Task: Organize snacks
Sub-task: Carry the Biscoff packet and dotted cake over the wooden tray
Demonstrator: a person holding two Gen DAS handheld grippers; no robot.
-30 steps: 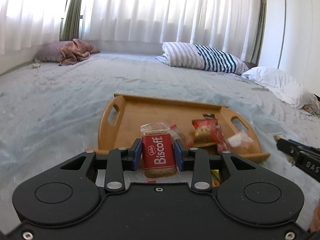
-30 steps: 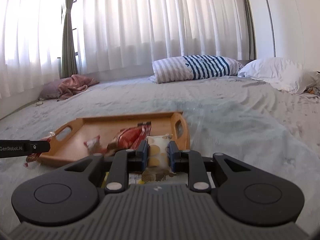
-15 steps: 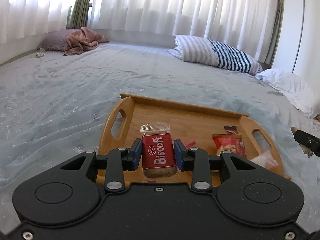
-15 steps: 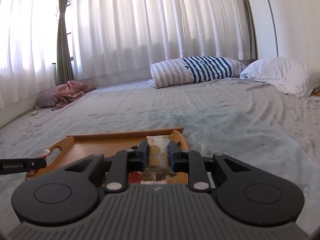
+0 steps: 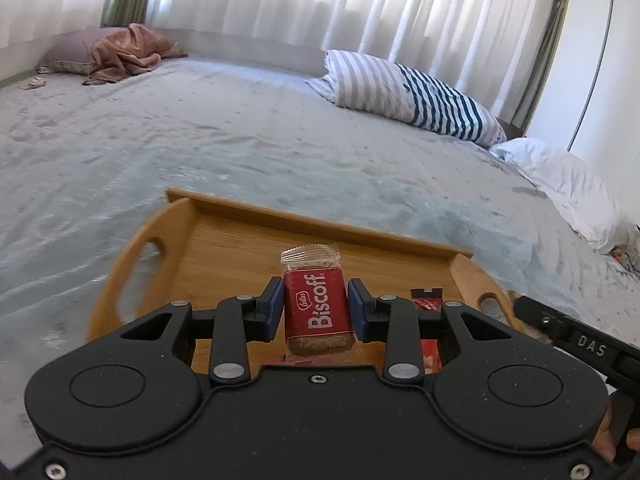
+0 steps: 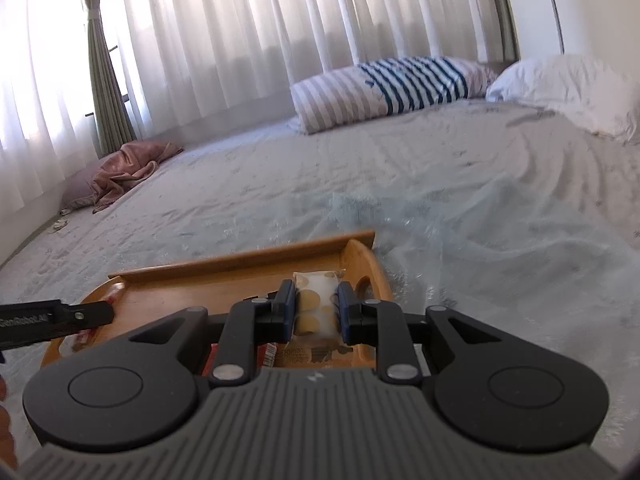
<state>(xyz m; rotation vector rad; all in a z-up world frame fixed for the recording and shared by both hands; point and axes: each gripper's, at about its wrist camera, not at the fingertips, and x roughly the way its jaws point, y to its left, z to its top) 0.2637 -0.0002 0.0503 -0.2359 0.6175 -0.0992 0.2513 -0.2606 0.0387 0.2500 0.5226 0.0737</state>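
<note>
Left gripper point(image 5: 315, 305) clamped on red Biscoff biscuit packet point(image 5: 316, 312), held above wooden handled tray point(image 5: 240, 248) on pale bed cover point(image 5: 200, 140). Right gripper point(image 6: 317, 312) closed around white dotted snack packet point(image 6: 316, 308), over same tray's right end.

Red Biscoff packet point(image 5: 315, 307), tan-dotted white snack packet point(image 6: 316, 307), honey-brown tray point(image 5: 240, 248), navy-striped pillow point(image 5: 408, 92).

Bright daylight thru sheer curtains point(image 6: 248, 36), glare upper left; fisheye bends edges, dark corners; bed point(image 5: 200, 148) slightly motion-blurred
</note>
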